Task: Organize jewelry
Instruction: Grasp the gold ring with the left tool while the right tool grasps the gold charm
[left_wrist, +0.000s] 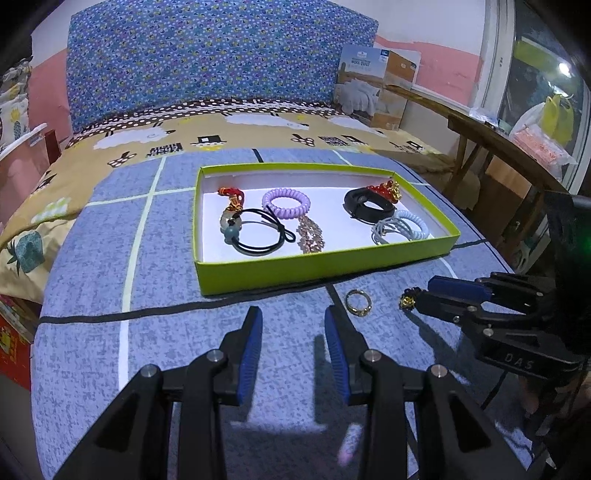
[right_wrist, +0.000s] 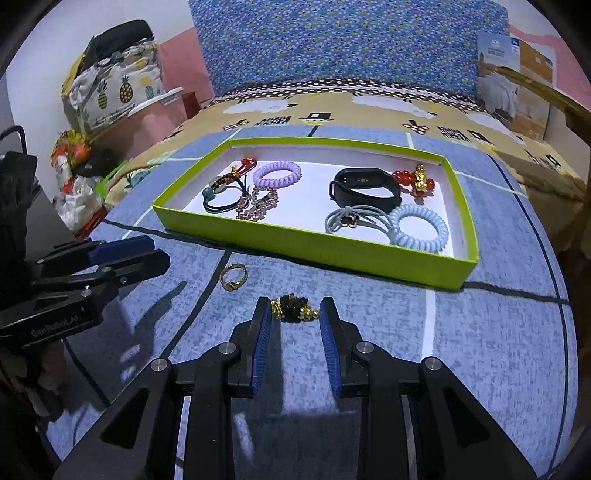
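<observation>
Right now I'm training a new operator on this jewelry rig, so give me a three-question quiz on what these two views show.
1. True or false: the gold ring lies inside the green box.
2. Which gripper has the black-and-gold charm between its fingertips? A) left gripper B) right gripper
3. Fill in: the black band in the box sits next to the red-and-gold ____.

Key
1. False: it lies on the blue cloth, in front of the box.
2. B: its jaws are open on either side of the charm, not yet closed on it; the left gripper is open over bare cloth.
3. Beads.
</observation>
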